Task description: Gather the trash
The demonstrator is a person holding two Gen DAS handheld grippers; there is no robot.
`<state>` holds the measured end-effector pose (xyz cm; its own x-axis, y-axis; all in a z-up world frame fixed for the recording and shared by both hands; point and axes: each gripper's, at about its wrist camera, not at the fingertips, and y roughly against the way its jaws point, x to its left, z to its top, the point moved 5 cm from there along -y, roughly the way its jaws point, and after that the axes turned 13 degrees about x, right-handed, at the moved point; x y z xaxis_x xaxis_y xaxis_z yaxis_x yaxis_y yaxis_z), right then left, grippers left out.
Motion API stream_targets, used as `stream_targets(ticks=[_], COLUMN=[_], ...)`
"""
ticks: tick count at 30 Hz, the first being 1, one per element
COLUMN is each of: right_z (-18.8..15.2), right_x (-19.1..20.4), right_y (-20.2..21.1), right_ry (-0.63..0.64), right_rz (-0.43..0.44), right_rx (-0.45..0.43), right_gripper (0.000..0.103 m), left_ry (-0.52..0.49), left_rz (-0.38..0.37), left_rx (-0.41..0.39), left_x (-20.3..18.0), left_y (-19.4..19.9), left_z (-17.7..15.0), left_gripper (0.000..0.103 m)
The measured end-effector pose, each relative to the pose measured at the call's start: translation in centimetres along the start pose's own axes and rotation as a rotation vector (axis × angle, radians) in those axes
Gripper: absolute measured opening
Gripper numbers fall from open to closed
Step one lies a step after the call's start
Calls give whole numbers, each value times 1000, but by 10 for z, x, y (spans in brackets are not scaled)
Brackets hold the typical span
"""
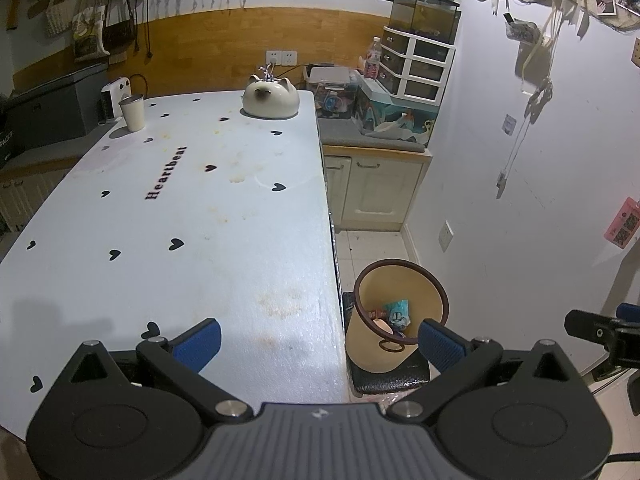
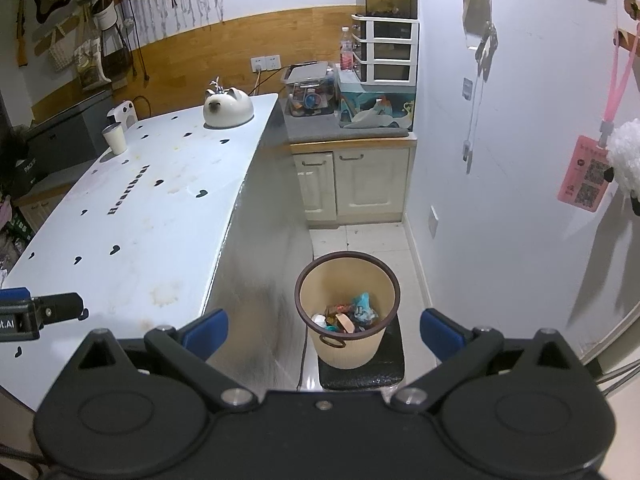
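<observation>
1. Bin [image 2: 347, 312] dead ahead of my right gripper [image 2: 324, 330], down on the floor on a dark mat [image 2: 360, 372], just beside the table's [image 1: 160, 220] end.
2. Both tools are empty: right jaws spread wide, left gripper [image 1: 318, 340] spread wide too, nothing between the blue pads [image 1: 200, 344].
3. From my left tool the bin lies ahead and to the right, past the table edge; my right hand is the nearer one.
4. Inside the bin: a heap of wrappers [image 2: 362, 308], one teal, others I can't make out.
5. Tabletop holds only a cup [image 1: 133, 112] and a cat-shaped ceramic piece [image 1: 271, 98] at the far end; I see no loose trash there, so I judge the collecting nearly finished.
</observation>
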<state>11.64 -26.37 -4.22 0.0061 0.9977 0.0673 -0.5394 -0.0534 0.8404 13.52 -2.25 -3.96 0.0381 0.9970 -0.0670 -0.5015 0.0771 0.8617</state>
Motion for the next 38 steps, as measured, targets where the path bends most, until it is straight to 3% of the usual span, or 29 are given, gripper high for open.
stream_targets(ticks=[38], right_z=[6], right_x=[7], right_y=[1], right_ry=[17], right_rz=[4], right_rx=[1], right_gripper=[103], left_ry=[2], left_rz=[6], left_rx=[-2], left_x=[8], left_y=[-1], left_z=[2], left_gripper=[103])
